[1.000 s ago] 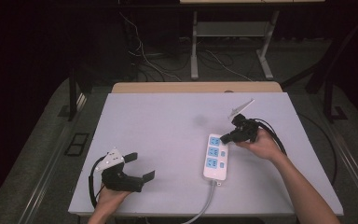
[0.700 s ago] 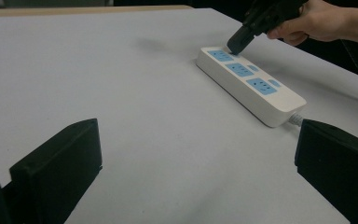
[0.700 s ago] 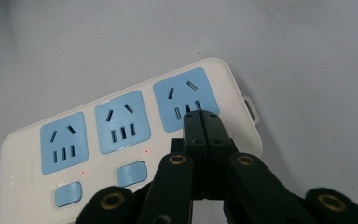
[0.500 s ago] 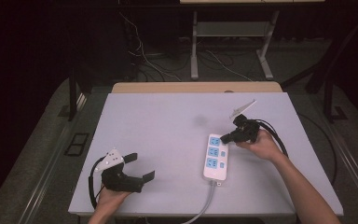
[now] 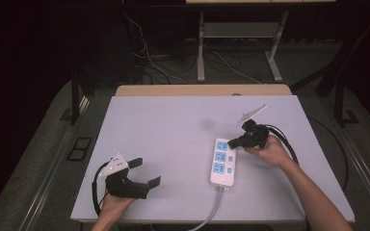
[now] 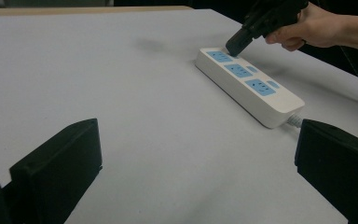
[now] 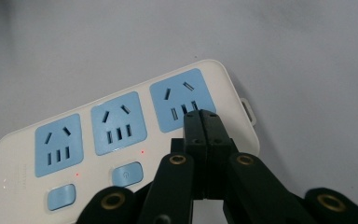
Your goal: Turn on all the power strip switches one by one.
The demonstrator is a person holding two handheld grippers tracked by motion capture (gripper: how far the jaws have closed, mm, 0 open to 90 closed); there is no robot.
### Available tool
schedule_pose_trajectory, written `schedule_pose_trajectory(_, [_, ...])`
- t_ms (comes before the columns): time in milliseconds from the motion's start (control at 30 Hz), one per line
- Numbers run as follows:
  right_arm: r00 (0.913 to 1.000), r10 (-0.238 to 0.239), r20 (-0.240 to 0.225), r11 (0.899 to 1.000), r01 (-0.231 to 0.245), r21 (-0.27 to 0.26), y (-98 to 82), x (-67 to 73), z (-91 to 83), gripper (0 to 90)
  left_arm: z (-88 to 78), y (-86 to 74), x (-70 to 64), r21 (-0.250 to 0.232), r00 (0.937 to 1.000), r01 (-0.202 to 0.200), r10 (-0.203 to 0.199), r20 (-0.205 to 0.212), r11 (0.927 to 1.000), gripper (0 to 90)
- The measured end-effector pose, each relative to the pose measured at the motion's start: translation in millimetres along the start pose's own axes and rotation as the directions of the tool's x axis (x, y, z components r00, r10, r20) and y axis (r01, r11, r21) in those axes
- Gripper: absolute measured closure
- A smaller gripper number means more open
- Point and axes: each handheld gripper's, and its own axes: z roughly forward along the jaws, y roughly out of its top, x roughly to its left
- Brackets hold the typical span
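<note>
- While I compared this moment with the second before it, nothing had shifted: both hands and the power strip lay just as they had.
- My right tongs were closed tight, empty, their tip set on the strip's far end, at the switch beside the end socket.
- From the right gripper view, small red lights glowed beside the other two sockets; whether the far switch had clicked I could not tell.
- My left tongs stood wide open and empty, resting at the near left of the worktop, well apart from the strip.
- The strip lay flat, right of centre on the worktop, its cable trailing toward me.
- That stillness suggested I was holding a press on the switch, so I judged the step unfinished.
</note>
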Motion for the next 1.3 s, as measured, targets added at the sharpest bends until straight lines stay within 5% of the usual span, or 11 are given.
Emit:
schedule_pose_trajectory(633, [0.9994, 0.025, -0.022, 1.000, -0.025, -0.001, 2.6, -0.5, -1.0, 89.9, -0.6, 0.2, 2.0, -0.003, 1.0000, 0.002, -0.002, 0.000, 1.0000, 0.0])
schedule_pose_trajectory(1033, [0.9997, 0.023, 0.013, 0.999, -0.022, -0.049, 4.7, 7.9, -23.4, 89.6, -0.5, 0.2, 0.4, -0.006, 1.0000, 0.006, -0.006, 0.003, 1.0000, 0.0])
schedule_pose_trajectory(1300, [0.9946, 0.052, 0.091, 0.994, -0.042, -0.106, 2.0, 16.6, -46.0, 68.9, 0.4, 0.8, -0.3, -0.007, 1.0000, 0.002, -0.002, 0.009, 1.0000, 0.0])
